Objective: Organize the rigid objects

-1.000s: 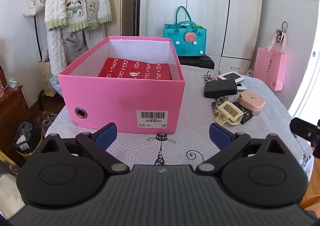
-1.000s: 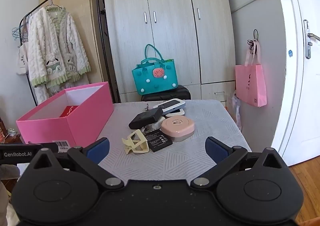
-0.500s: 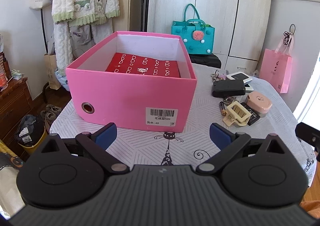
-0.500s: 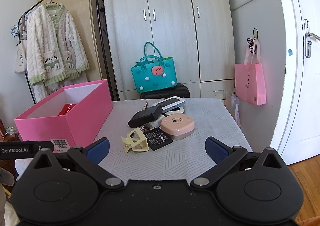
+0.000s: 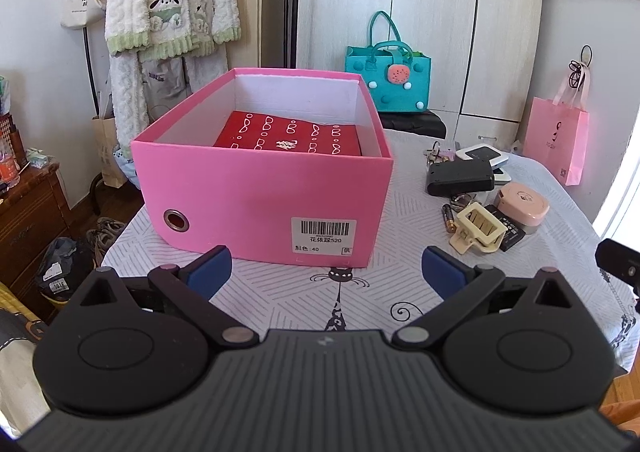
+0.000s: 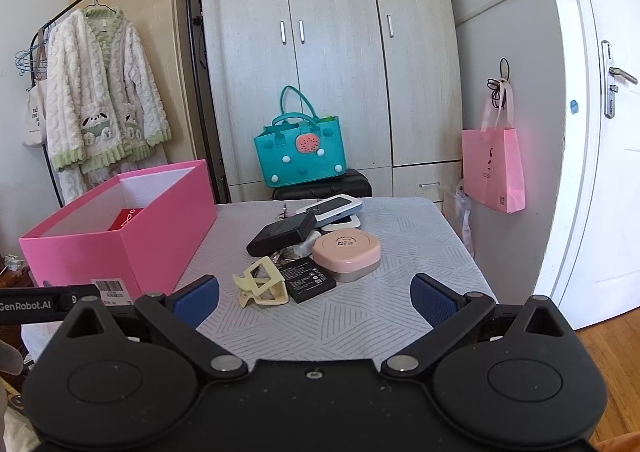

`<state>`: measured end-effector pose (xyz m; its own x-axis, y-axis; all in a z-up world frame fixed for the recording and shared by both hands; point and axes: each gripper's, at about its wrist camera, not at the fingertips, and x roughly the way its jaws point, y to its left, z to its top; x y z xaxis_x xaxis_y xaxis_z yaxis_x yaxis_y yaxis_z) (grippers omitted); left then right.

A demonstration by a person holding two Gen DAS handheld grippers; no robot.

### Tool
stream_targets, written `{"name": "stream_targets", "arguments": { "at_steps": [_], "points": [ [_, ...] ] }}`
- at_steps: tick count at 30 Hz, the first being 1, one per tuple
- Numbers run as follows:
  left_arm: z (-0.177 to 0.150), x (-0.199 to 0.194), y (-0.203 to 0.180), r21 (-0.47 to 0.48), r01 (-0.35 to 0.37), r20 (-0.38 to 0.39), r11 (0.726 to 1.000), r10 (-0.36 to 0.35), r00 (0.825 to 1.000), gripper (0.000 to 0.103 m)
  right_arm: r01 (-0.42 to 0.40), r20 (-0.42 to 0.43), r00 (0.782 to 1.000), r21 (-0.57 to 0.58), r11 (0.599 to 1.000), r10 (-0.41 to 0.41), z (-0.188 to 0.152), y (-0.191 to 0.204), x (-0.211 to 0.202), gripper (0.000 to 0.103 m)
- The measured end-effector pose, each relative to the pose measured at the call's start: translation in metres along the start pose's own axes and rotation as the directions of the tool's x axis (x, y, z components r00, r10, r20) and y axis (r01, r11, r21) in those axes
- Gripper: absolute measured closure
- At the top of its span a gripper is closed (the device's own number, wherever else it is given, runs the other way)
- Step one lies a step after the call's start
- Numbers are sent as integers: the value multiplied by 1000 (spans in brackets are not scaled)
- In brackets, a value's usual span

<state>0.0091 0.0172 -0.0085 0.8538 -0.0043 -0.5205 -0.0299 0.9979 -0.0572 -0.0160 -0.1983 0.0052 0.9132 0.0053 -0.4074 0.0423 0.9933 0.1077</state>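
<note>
Two grippers, left gripper and right gripper, hang wide open and empty as a cream hair claw clip lies mid-frame beside the pink box; light, stiff, likely best pinched across its body.

On the patterned tablecloth we find the open pink cardboard box at left, a red patterned flat box lying inside it. To its right sit the small items: cream plastic hair claw nearest us, touching the flat black battery, the rounded pink case beside that. Behind them the black rectangular case, then a white-rimmed phone-like device.
</note>
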Motion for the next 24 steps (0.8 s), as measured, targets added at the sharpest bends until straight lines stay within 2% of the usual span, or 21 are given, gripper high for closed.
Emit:
{"name": "stream_targets", "arguments": {
  "at_steps": [13, 17, 24],
  "points": [
    [-1, -1, -7, 19, 8, 4, 1000, -8, 1000, 0, 39, 9, 999, 40, 998, -39, 0, -12, 2, 0],
    [-1, 1, -8, 17, 11, -2, 1000, -11, 1000, 0, 34, 34, 999, 58, 998, -36, 2, -13, -1, 0],
    [-2, 1, -8, 27, 22, 7, 999, -22, 1000, 0, 26, 28, 999, 45, 999, -27, 1, -11, 3, 0]
  ]
}}
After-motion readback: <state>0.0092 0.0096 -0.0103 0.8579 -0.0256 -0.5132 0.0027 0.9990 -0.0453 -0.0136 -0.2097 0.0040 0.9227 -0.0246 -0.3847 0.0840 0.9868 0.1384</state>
